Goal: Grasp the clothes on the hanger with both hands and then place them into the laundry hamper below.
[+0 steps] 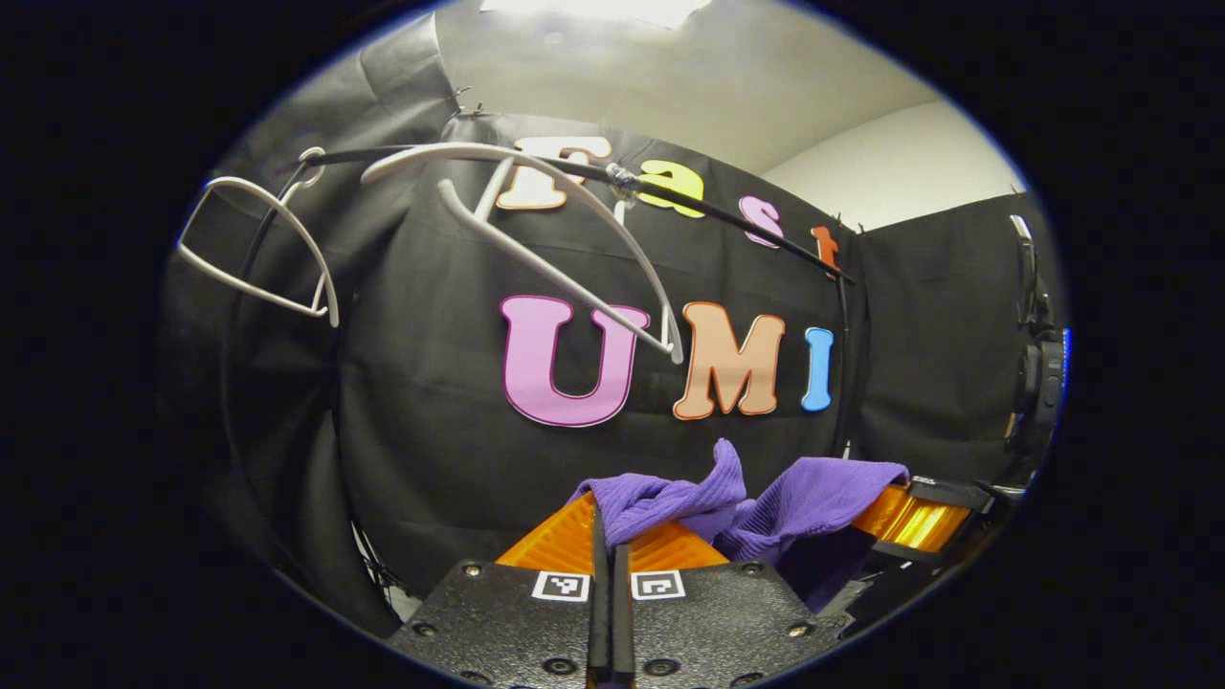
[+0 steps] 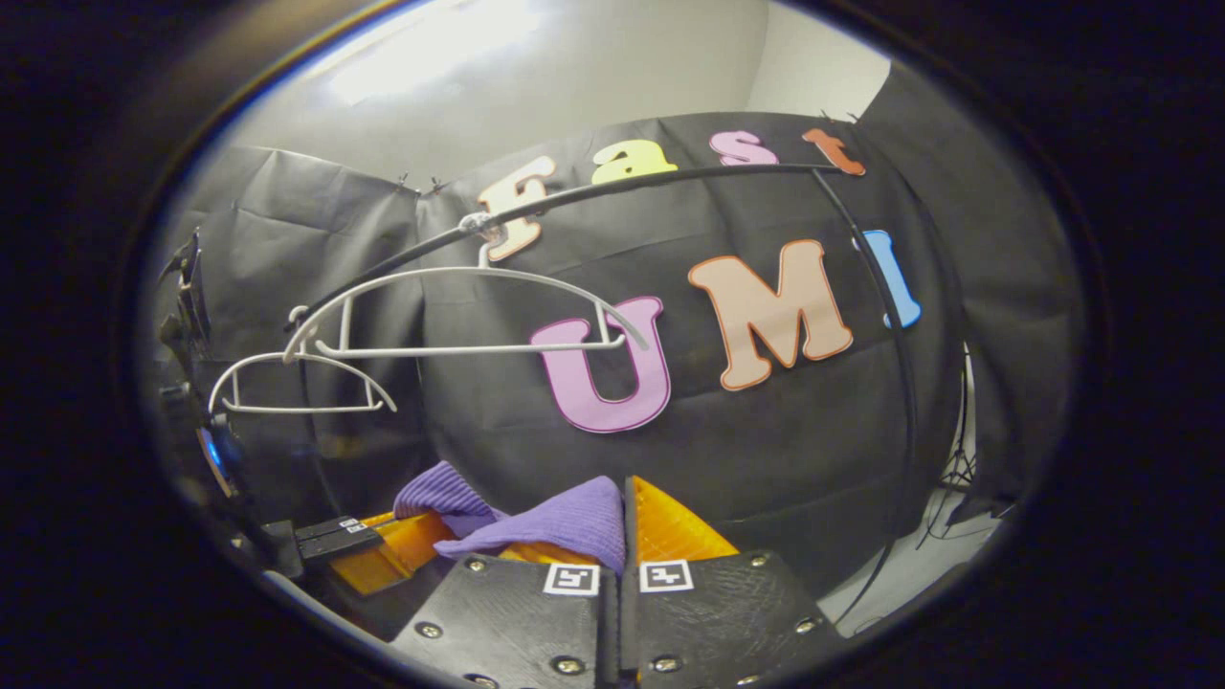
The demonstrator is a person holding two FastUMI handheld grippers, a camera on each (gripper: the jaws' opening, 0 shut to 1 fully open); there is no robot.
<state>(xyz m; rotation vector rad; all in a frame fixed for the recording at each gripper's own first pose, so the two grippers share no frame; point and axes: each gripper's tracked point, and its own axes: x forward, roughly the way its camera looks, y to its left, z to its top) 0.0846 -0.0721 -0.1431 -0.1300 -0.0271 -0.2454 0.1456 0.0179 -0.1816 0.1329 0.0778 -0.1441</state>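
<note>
A purple knitted garment (image 1: 689, 502) is stretched between my two grippers, off the hangers. In the left gripper view my left gripper (image 1: 610, 526) is shut on one end of it, and the cloth runs right to my right gripper (image 1: 914, 522). The right gripper view has my right gripper (image 2: 627, 507) shut on the other end of the purple garment (image 2: 569, 522), with my left gripper (image 2: 383, 550) lower left, also holding cloth. Two bare white hangers (image 1: 565, 254) (image 1: 258, 254) hang from the black rail (image 1: 727, 215) above.
The rail (image 2: 622, 187) curves down into a black upright (image 2: 904, 383) on the right of the right gripper view, with the white hangers (image 2: 459, 321) (image 2: 297, 388) to its left. Black cloth wall stands close behind. A dark stand with gear (image 1: 1038, 373) rises at far right.
</note>
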